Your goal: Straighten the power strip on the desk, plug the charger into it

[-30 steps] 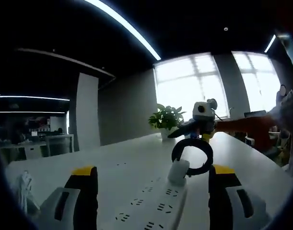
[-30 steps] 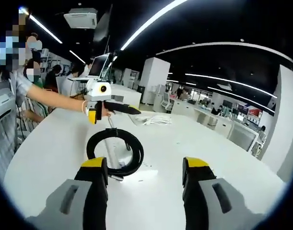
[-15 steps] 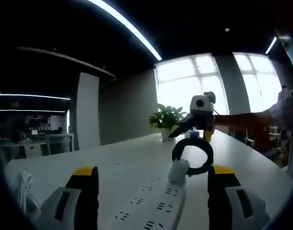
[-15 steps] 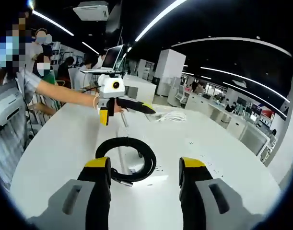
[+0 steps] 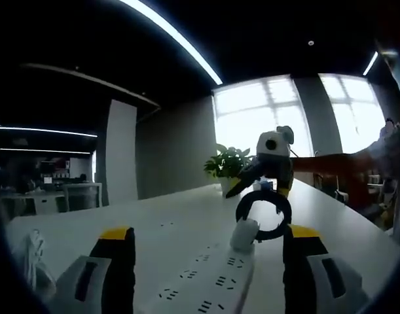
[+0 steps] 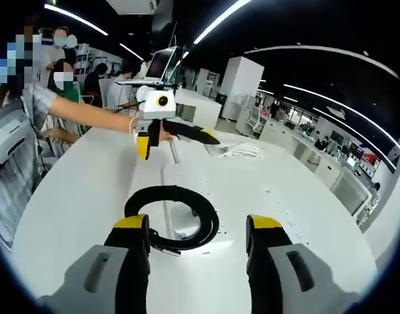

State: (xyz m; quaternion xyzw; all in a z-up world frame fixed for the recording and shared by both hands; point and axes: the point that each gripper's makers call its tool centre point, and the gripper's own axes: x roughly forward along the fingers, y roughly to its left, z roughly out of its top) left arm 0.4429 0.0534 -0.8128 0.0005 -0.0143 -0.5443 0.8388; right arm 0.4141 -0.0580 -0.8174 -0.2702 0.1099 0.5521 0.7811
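White power strip cut off below | charger dim | both grippers' fingers wide

a white desk carries a white power strip, a white charger with its coiled black cable, and a bundle of white cord farther off.
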